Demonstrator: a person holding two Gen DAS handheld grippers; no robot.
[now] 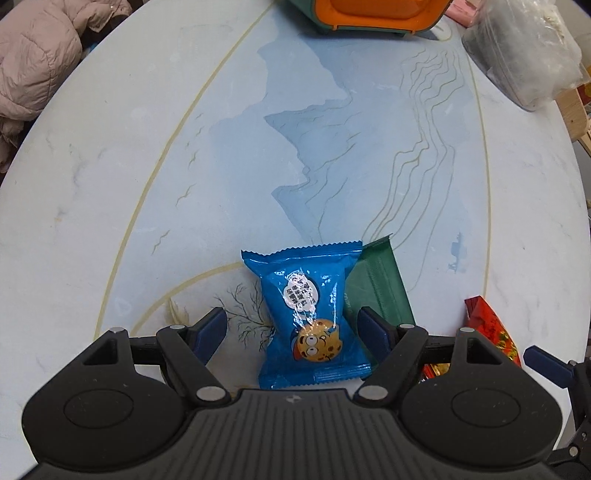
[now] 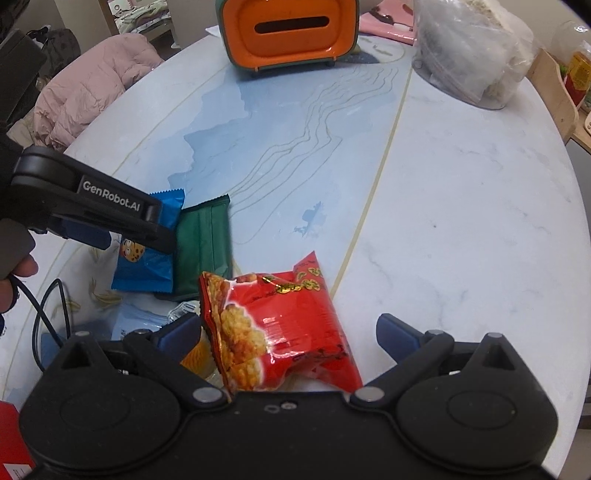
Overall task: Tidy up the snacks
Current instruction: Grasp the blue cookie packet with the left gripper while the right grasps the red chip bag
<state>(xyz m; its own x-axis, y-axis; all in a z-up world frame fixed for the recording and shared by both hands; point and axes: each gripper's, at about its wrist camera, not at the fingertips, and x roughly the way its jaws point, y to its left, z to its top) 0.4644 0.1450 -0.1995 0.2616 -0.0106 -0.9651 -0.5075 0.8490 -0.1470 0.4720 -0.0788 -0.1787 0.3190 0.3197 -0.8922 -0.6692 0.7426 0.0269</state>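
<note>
Left wrist view first: the left gripper (image 1: pixel 291 328) has its jaws spread wide apart, sitting on either side of a blue cookie packet (image 1: pixel 309 317) that lies flat on the worktop (image 1: pixel 110 192). Neither pad looks like it's touching the wrapper. A green packet (image 1: pixel 382 291) is tucked partly under the blue one on its right side, and a red snack bag (image 1: pixel 493 332) pokes in at the lower right, right by a blue fingertip of the other gripper. Far end of the worktop has an orange and green box (image 1: pixel 369 14), a clear plastic bag (image 1: pixel 524 55) with something pale in it to the right, and a pink puffy jacket (image 1: pixel 40 62) off the left edge.

Right wrist view: the right gripper (image 2: pixel 288 332) is also wide open, with the red snack bag (image 2: pixel 280 332) between its jaws, leaning toward the left pad, which seems to be touching or nearly touching it; the right pad is well apart from it. The left gripper (image 2: pixel 110 218) comes in from the left over the blue cookie packet (image 2: pixel 147 254), with the green packet (image 2: pixel 203 251) beside it, overlapping. A pale blue packet (image 2: pixel 140 325) peeks out behind the left pad. The orange and green box (image 2: pixel 288 33) shows a slot in its front.
</note>
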